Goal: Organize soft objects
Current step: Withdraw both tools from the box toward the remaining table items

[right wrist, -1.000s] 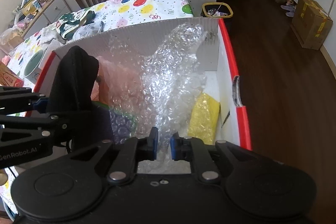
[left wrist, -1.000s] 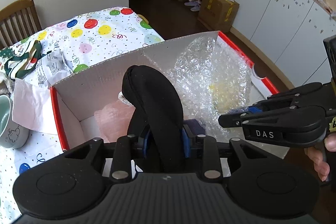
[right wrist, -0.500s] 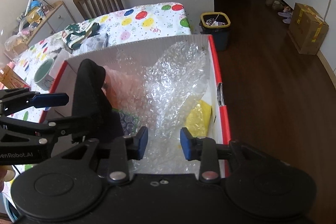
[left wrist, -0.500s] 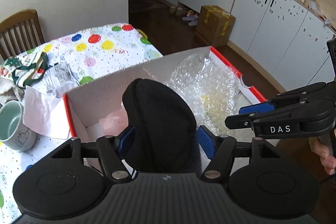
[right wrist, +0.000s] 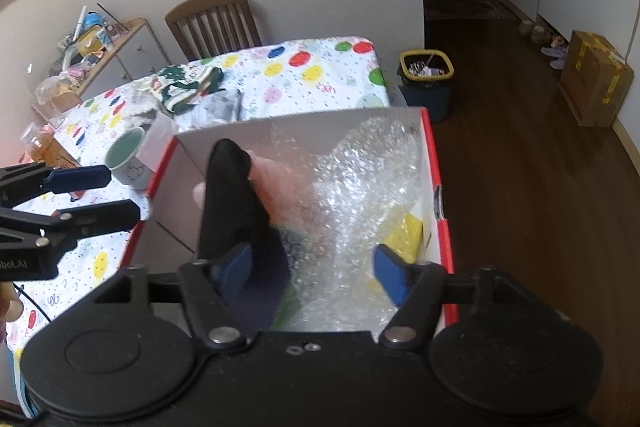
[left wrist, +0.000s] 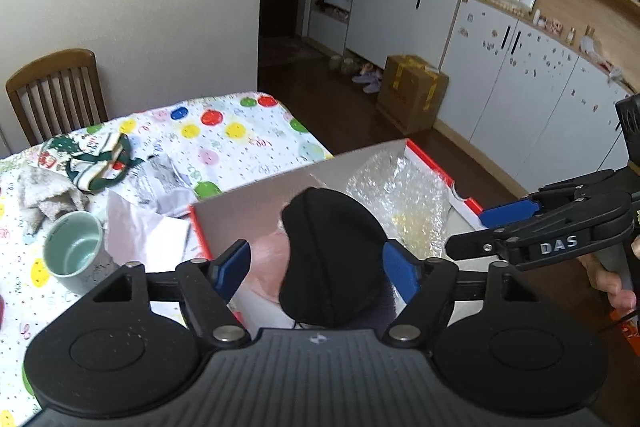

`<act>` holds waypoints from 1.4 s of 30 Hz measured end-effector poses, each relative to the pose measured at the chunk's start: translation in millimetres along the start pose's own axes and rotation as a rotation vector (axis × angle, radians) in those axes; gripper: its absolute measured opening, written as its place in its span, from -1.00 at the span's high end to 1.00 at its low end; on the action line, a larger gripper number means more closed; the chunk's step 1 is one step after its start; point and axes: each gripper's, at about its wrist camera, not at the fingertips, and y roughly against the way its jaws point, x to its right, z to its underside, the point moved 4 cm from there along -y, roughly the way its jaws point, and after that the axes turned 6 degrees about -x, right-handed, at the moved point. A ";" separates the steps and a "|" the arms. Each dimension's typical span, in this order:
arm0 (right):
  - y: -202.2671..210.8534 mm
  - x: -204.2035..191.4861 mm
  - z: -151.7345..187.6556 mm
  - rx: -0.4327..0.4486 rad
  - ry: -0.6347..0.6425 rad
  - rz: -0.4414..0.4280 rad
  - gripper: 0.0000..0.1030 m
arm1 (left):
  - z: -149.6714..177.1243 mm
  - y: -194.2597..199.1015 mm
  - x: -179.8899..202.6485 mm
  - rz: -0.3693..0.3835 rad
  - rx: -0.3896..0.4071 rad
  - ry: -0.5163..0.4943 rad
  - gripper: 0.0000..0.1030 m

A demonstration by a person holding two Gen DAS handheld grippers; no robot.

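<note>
Home: dining table (left wrist: 224, 139), cabinets (left wrist: 516, 83).

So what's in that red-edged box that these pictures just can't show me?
- Left wrist view: the box floor, hidden by the black soft item and the gripper body.
- Right wrist view: the yellow item, partly veiled by bubble wrap; unidentifiable.
- Right wrist view: the dark purple item, cut off by the gripper body.
- Both views: the pink item, blurred.

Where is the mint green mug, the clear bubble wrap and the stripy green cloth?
Mint green mug (left wrist: 74, 253), left wrist view, inside of the cup.
Clear bubble wrap (right wrist: 362, 183), right wrist view, middle of the sheet.
Stripy green cloth (left wrist: 98, 163), left wrist view, bunched middle.
</note>
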 end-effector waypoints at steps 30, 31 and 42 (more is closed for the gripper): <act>-27.2 -160.9 -87.0 0.038 0.204 -0.089 -0.87 | -5.2 47.8 -208.0 -0.115 0.121 0.272 -0.97; -32.3 -163.4 -91.7 0.032 0.199 -0.087 -0.87 | -6.4 45.2 -217.6 -0.119 0.111 0.287 -0.97; -100.2 -177.7 -150.7 -0.036 0.112 -0.054 -0.87 | -40.2 -10.6 -303.5 -0.215 0.065 0.430 -0.97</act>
